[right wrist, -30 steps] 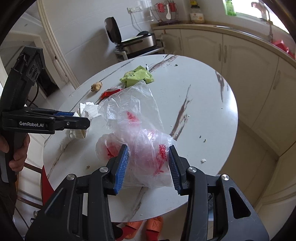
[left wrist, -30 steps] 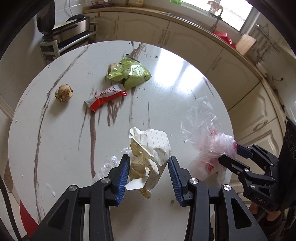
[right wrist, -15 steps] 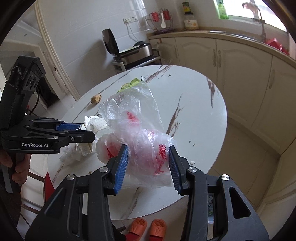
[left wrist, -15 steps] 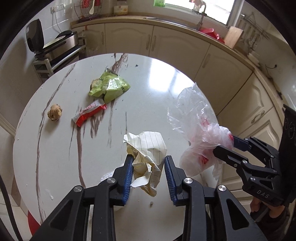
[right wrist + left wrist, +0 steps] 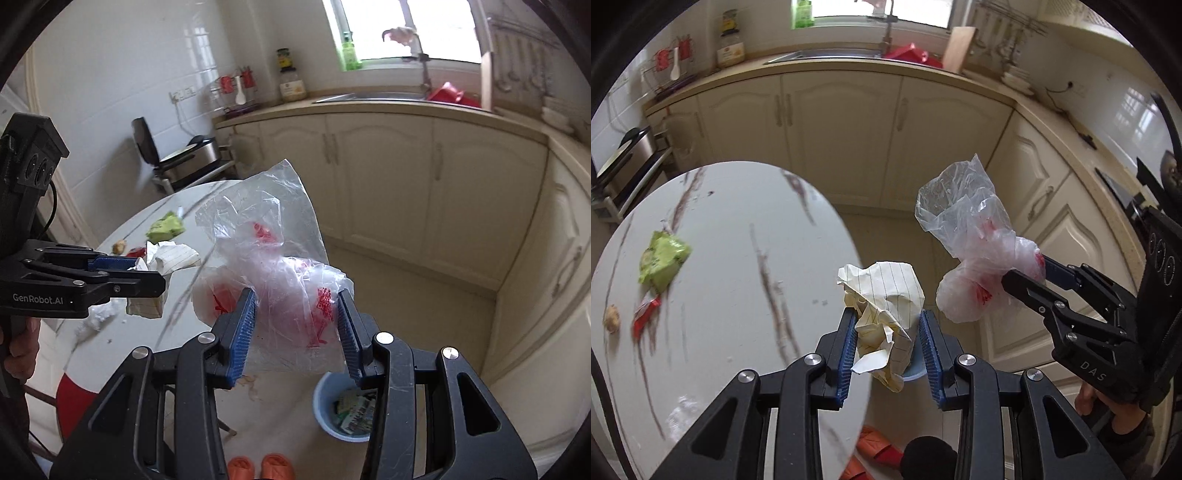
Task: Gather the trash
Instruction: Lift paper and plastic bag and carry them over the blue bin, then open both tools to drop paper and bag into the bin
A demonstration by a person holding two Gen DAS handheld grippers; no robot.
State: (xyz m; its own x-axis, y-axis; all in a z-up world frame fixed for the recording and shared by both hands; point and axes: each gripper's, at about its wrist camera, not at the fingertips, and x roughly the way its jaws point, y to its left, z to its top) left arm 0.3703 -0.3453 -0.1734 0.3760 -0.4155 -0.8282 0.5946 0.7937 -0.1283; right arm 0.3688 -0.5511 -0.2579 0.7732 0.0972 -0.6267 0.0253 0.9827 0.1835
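Left gripper (image 5: 888, 345) is clamped on a crumpled ball of lined paper (image 5: 886, 299), blue pads pressing both sides, held in the air past the table edge. Round white marble table (image 5: 720, 258) sits at 9 o'clock in the left wrist view; on it lie a green snack bag (image 5: 663, 260), a red wrapper (image 5: 644, 314) just below it and a small brown lump (image 5: 611, 319) at the far left, all blurred. Some white scraps (image 5: 99, 315) sit near the table's near edge in the right wrist view. Orange slippers (image 5: 258, 467) lie on the floor at 6 o'clock.

Right gripper (image 5: 295, 328) is closed partway on a clear plastic bag with red print (image 5: 280, 266), pads squeezing its bunched lower part, the loose top sticking up toward 12 o'clock. Bag hangs off the table over the floor. Blue bin (image 5: 345, 410) stands on the floor at 5 o'clock, below the right gripper, with some printed packaging inside. Cream cabinets (image 5: 388, 177) fill the background from 12 to 3 o'clock.
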